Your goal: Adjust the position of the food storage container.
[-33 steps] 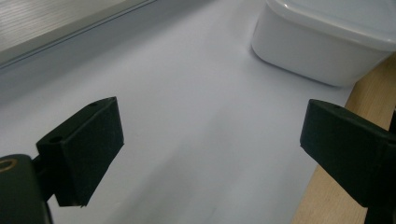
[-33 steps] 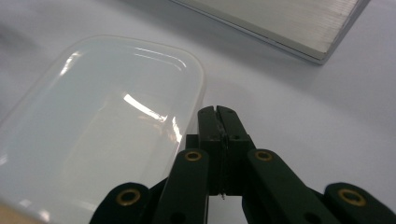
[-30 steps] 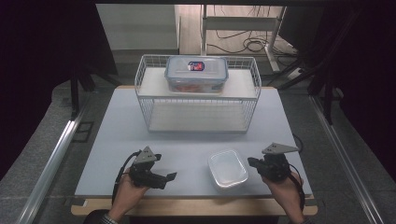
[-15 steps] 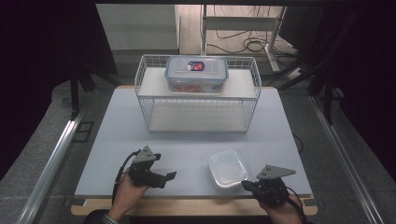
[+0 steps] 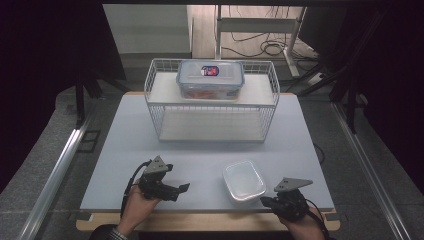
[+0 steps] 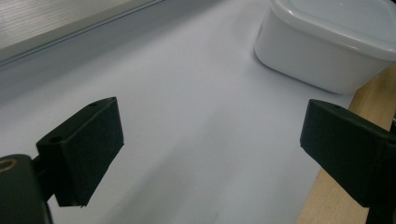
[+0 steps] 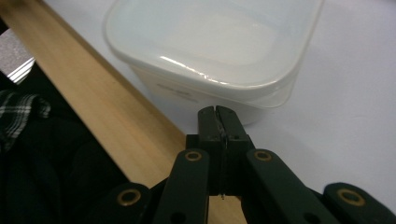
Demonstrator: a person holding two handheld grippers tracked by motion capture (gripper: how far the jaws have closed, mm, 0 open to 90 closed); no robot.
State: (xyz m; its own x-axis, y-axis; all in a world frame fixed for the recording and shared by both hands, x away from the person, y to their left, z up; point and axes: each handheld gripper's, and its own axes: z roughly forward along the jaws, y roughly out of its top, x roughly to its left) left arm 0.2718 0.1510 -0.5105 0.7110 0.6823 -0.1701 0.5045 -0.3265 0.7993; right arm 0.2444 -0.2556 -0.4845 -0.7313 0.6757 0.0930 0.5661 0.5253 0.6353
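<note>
Container (image 7: pixel 212 49) just beyond closed right gripper (image 7: pixel 218 113) fingers

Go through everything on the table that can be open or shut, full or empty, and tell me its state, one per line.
White translucent plastic tub: lidless, empty, upright on the table.
Clear lidded plastic box: lid on, reddish contents, atop the white wire rack.
Left gripper: open, holding nothing.
Right gripper: shut, empty, tips close to the tub's wall.

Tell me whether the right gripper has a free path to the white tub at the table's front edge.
Probably yes: the right gripper, jaws shut, points at the white tub from close by, with bare table between them. It must open first.
</note>
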